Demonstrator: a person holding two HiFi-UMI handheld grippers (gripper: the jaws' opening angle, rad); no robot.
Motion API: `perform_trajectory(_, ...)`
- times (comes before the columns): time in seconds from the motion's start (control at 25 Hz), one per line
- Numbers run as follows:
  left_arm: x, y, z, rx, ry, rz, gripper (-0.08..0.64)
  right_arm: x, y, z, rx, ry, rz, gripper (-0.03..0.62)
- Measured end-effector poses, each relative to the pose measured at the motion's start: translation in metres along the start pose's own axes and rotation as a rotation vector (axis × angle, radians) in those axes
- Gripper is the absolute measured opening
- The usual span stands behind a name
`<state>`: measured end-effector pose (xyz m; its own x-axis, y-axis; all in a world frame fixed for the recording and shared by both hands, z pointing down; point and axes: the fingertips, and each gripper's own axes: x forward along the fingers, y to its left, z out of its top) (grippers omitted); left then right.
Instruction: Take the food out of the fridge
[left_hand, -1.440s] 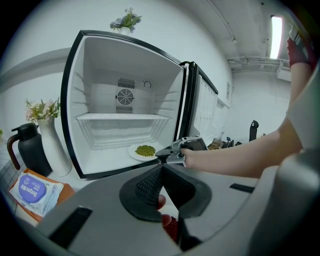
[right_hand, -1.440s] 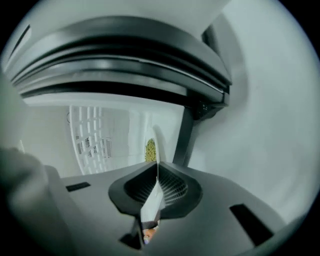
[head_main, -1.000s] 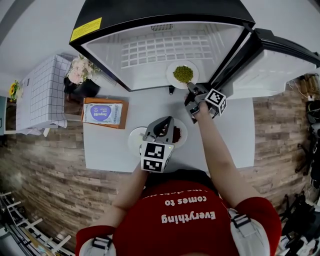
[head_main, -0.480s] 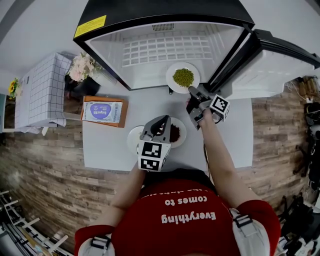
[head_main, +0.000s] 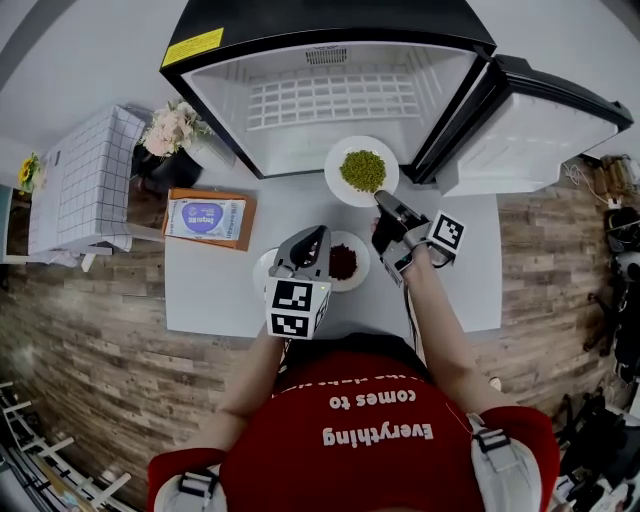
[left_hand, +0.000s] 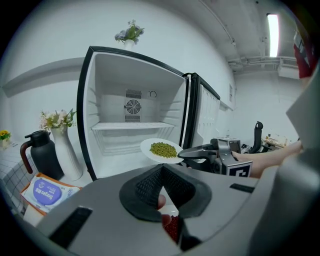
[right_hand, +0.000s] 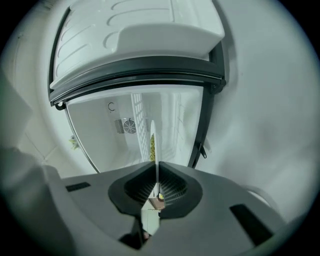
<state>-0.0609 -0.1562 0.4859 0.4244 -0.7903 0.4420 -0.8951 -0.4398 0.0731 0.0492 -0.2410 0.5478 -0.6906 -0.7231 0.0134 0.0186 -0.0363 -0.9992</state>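
Right gripper (head_main: 385, 204) is clamped on the rim of the green bean plate (head_main: 335, 172). The plate sits just outside the fridge (head_main: 330, 100) front lip, with the open door (head_main: 530, 135) close on its right. Left gripper (head_main: 316, 240) has its jaws together over the red bean plate (head_main: 362, 262) on the grey table (head_main: 210, 290); grip on it unclear. Plates near, not touching. Both are round, smooth white. Pads are black and ribbed; the fridge shelf is a white wire grid.
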Motion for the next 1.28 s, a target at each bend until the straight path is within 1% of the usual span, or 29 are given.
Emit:
perform_trajectory(0.44, -0.033, -0.007, 0.001, -0.002, -0.037, 0.019, 0.008, -0.048, 0.020, -0.046, 0.000, 0.024, -0.001, 0.025)
perform_trajectory(0.96, -0.071, -0.007, -0.008, -0.007, -0.051, 0.037, 0.008, -0.093, 0.041, -0.093, -0.029, 0.066, 0.007, 0.025)
perform_trajectory(1.28, -0.096, -0.005, -0.015, -0.010, -0.051, 0.039, 0.008, -0.114, 0.051, -0.126, -0.017, 0.076, 0.016, 0.025)
